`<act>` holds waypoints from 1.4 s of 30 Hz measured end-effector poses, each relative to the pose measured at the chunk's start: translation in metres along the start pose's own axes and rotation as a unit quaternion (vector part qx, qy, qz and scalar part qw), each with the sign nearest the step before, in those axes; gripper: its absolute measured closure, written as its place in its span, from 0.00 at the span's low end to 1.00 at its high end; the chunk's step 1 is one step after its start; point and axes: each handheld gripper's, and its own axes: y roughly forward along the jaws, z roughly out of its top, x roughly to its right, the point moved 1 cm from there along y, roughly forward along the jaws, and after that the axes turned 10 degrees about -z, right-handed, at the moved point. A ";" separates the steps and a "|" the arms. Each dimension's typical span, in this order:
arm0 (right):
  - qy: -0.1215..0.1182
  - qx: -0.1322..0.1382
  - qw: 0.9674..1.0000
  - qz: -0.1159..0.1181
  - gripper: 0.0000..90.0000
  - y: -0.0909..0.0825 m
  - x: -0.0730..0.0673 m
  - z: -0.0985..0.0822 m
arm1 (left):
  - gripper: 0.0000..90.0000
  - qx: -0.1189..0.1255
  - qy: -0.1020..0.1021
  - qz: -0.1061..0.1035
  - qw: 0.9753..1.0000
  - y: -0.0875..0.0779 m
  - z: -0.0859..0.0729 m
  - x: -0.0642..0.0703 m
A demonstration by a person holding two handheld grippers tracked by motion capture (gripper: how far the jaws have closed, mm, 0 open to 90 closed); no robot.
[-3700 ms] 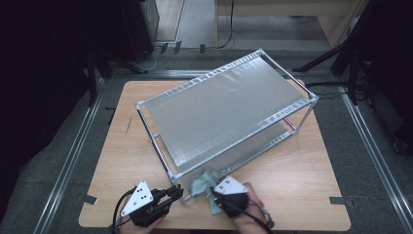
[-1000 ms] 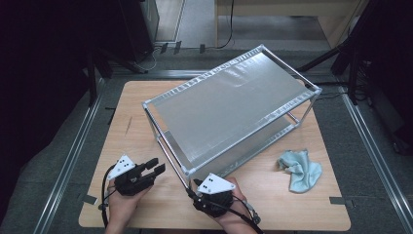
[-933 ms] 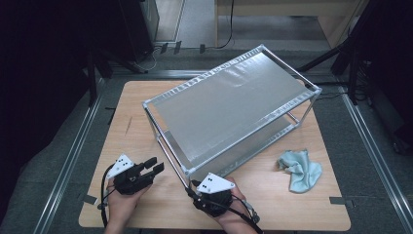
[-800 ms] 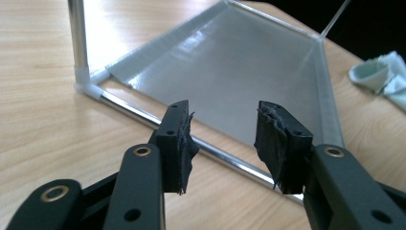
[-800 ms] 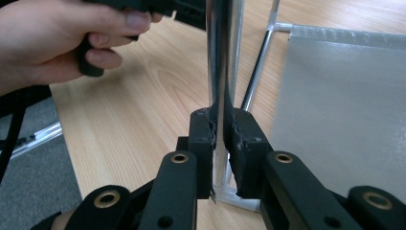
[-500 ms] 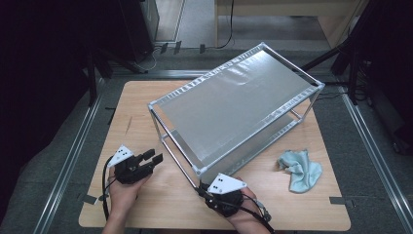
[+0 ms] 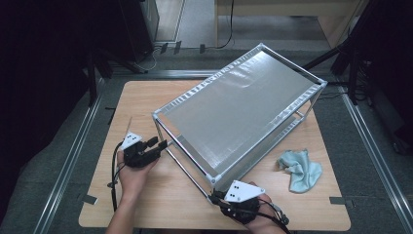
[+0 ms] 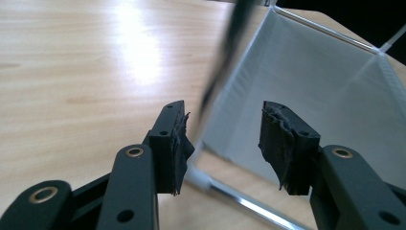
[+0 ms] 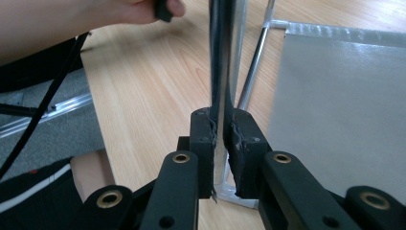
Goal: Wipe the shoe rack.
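Note:
A metal-framed rack (image 7: 238,112) with grey panels stands slantwise on the wooden table (image 7: 146,97). My right gripper (image 7: 217,196) holds the rack's near corner. In the right gripper view, my right gripper (image 9: 222,129) is shut on that upright corner post (image 9: 219,57). My left gripper (image 7: 159,143) sits at the rack's left corner. Its jaws have just been opening. In the left gripper view, my left gripper (image 8: 224,139) stands open with the blurred post (image 8: 225,62) between the pads, closer to the left one and not pressed.
A light blue cloth (image 7: 299,168) lies crumpled on the table, right of the rack. Bare table lies left of the rack. A floor rail (image 7: 73,161) runs along the table's left side.
The rack's near corner has swung to the right, and my right gripper has gone with it. My left gripper has moved away from me, up to the left post. The cloth lay at the front earlier.

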 end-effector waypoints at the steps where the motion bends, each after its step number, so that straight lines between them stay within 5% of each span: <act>1: 0.002 0.002 1.000 -0.002 0.91 -0.002 0.001 -0.002 | 0.59 -0.003 0.004 0.003 1.000 0.002 0.002 0.000; 9: 0.010 0.005 0.999 -0.034 0.92 -0.016 0.014 -0.011 | 0.86 -0.028 0.046 -0.010 0.999 0.009 0.005 0.003; 17: 0.030 0.004 0.997 -0.068 0.92 -0.026 0.038 -0.018 | 0.89 -0.038 0.081 -0.005 0.996 -0.007 -0.006 0.015; 25: 0.063 0.007 0.990 -0.126 0.92 -0.036 0.071 -0.025 | 0.90 -0.032 0.100 -0.039 0.994 -0.031 -0.030 0.035; 31: 0.084 0.009 0.981 -0.174 0.92 -0.035 0.086 -0.026 | 0.90 -0.037 0.113 -0.058 0.991 -0.047 -0.047 0.055; 34: 0.095 0.011 0.977 -0.193 0.92 -0.034 0.093 -0.027 | 0.90 -0.034 0.128 -0.070 0.989 -0.053 -0.056 0.066; 38: 0.106 0.012 0.970 -0.217 0.92 -0.032 0.103 -0.027 | 0.89 -0.042 0.129 -0.123 0.983 -0.057 -0.063 0.075; 42: 0.117 0.013 0.963 -0.243 0.92 -0.030 0.111 -0.027 | 0.89 -0.052 0.146 -0.171 0.973 -0.056 -0.069 0.087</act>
